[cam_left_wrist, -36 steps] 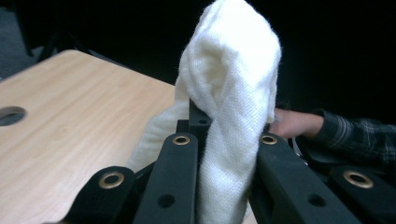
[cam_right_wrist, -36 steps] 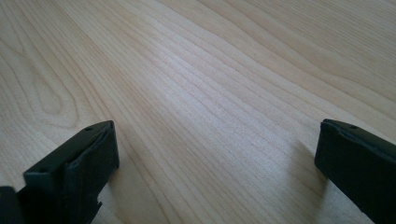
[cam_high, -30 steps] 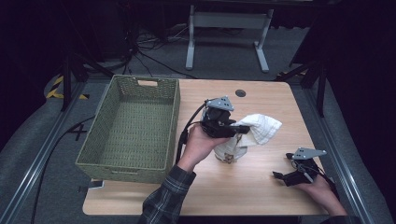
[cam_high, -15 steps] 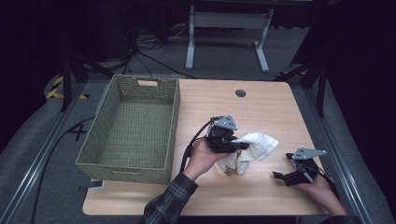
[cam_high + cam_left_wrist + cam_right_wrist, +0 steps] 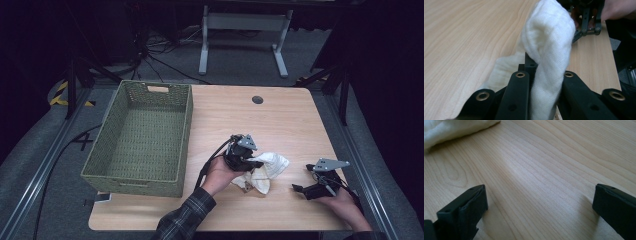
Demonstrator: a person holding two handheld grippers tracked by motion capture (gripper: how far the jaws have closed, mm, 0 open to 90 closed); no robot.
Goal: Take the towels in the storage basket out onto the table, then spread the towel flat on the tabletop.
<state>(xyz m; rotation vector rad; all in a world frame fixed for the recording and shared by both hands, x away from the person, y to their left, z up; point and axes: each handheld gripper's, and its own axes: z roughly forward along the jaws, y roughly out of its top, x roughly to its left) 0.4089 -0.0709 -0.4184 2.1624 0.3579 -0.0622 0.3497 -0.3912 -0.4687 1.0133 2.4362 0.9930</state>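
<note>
Left of cloth [image 5: 265, 170], wicker basket [image 5: 145, 132]

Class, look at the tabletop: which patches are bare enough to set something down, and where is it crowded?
Bare wood lies between the basket and the table's far right edge, around the round hole. The near left corner, below the basket, is a narrow strip. It is crowded near the front: the left gripper clamps the white cloth, with the right gripper beside it.

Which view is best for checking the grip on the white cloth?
Left gripper view: the white cloth is pinched between the left gripper fingers, close up. High view shows it small, on the table. Right gripper view catches just a corner.
</note>
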